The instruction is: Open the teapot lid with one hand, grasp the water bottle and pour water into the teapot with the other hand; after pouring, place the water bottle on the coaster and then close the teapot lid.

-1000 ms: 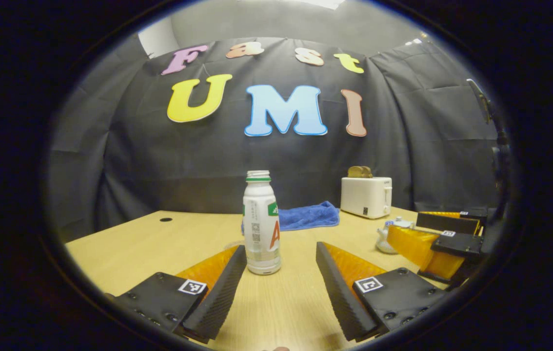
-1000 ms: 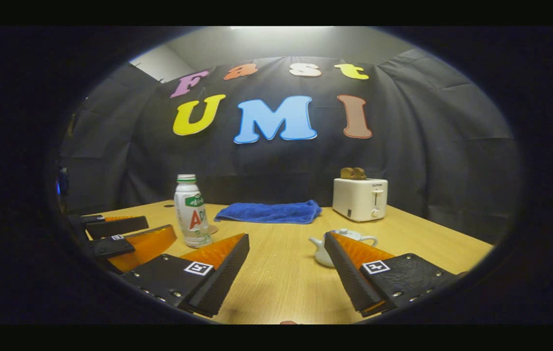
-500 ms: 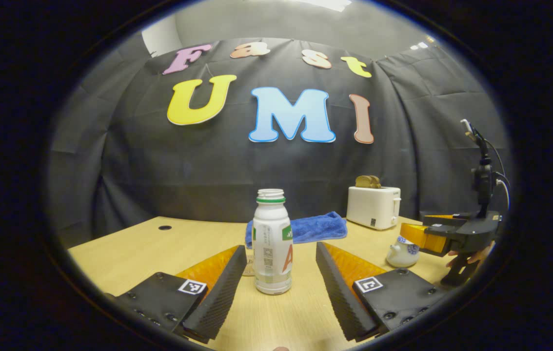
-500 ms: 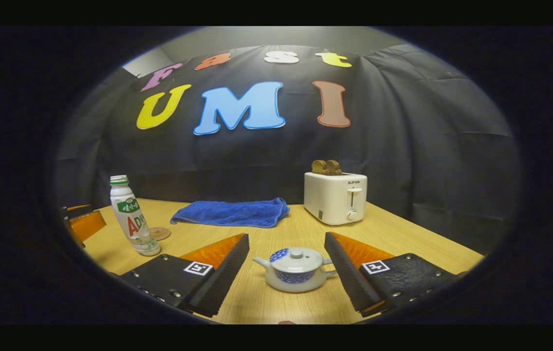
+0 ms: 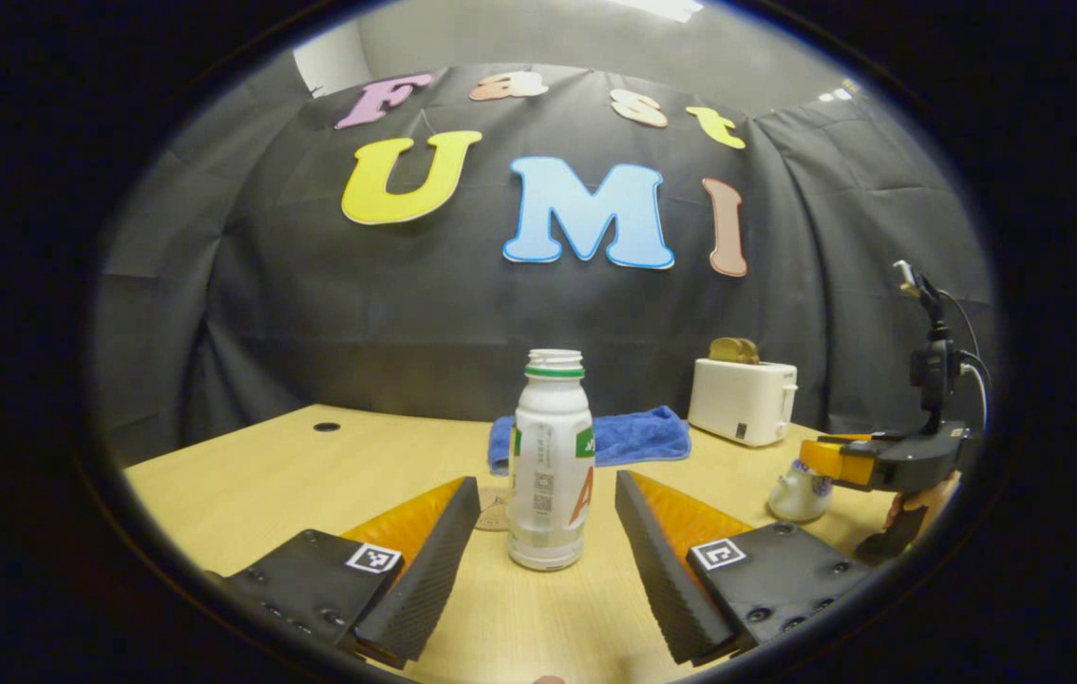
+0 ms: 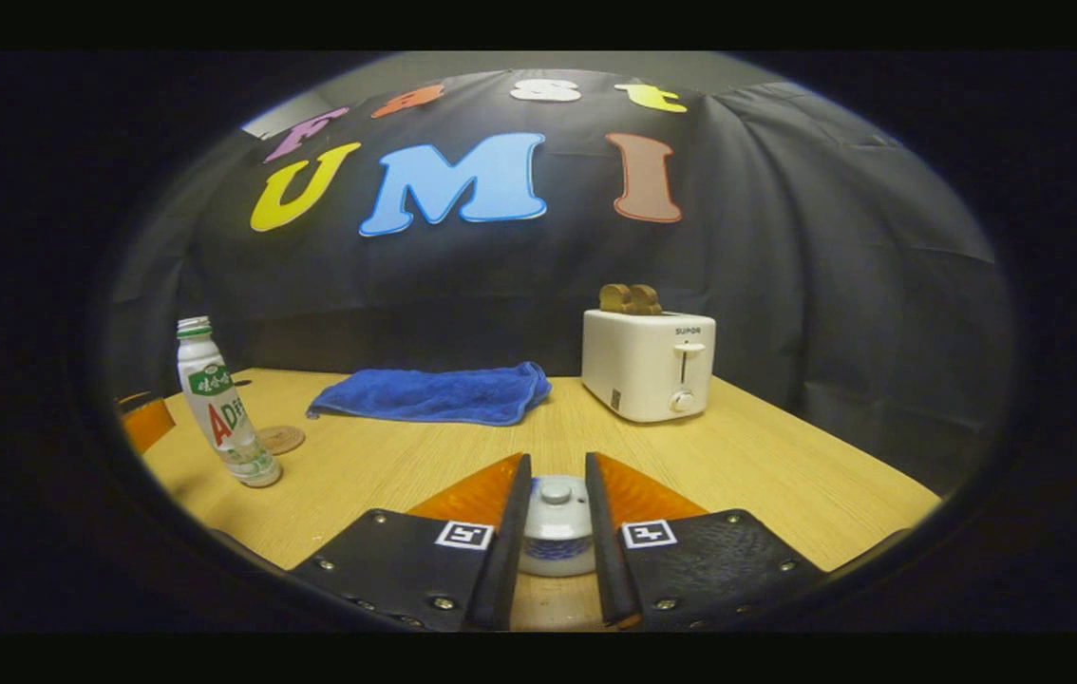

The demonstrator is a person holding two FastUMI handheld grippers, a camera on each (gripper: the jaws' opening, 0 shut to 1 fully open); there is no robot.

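Wood bench (image 6: 785,475): pale, carries everything; the toaster (image 6: 650,364) is the landmark at the back.
Toaster: white, with toast (image 6: 630,298) sticking out of its slots.
Towel (image 6: 434,395): blue, lying flat just left of the toaster in the right gripper view.
Teapot (image 6: 556,532): white with blue pattern, in front of the toaster, lid (image 6: 555,501) on.
Right claw (image 6: 555,556): fingers drawn close on either side of the teapot lid; whether both press on it I cannot tell. In the left gripper view it (image 5: 828,461) sits over the teapot (image 5: 797,492), held by a hand (image 5: 918,499).
Bottle (image 5: 551,464): white, uncapped, upright on the bench, well left of the toaster, beyond the towel's far end.
Coaster (image 6: 280,439): round, just beside the bottle (image 6: 220,407) on the toaster side.
Left claw (image 5: 546,556): fingers wide apart, bottle between them, touching neither.
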